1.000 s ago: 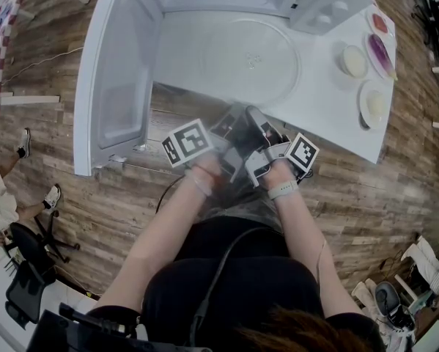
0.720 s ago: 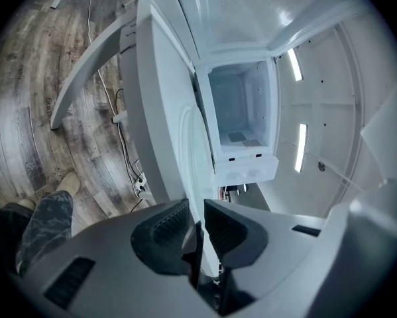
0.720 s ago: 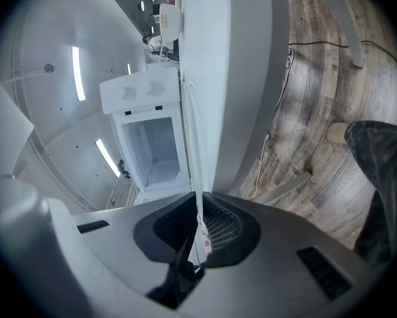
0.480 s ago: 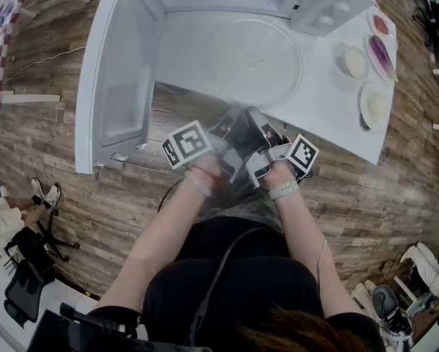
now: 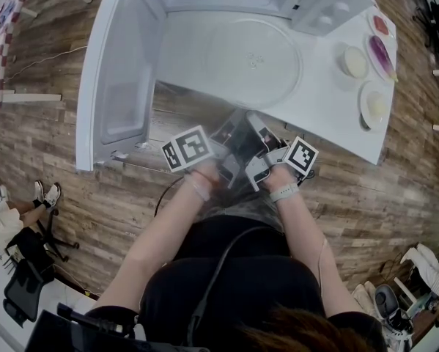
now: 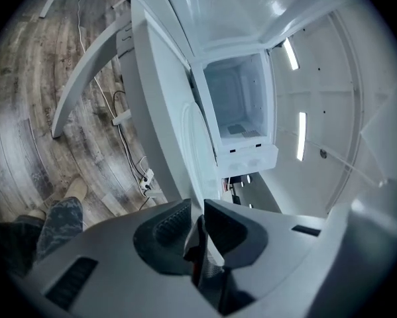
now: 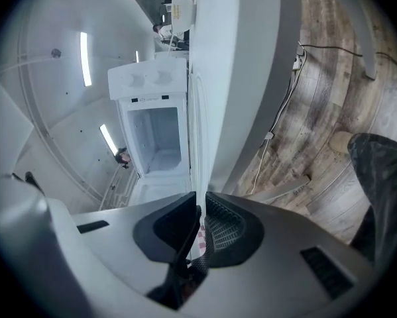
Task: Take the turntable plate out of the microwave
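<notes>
Left tool (image 6: 193,220) and right tool (image 7: 199,217) (both gripping turntable plate (image 5: 252,63)) edged back.

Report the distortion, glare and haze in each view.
Head view: barrel-bent edges; the clear round glass turntable plate hazes the wooden floor seen through its near rim. Left gripper view: strong fisheye, black corners, bright ceiling light strips blown out. Right gripper view: same fisheye and vignette.

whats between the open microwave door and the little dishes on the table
the glass plate lies there on the white table, between the door and the dishes; the head view shows it
</notes>
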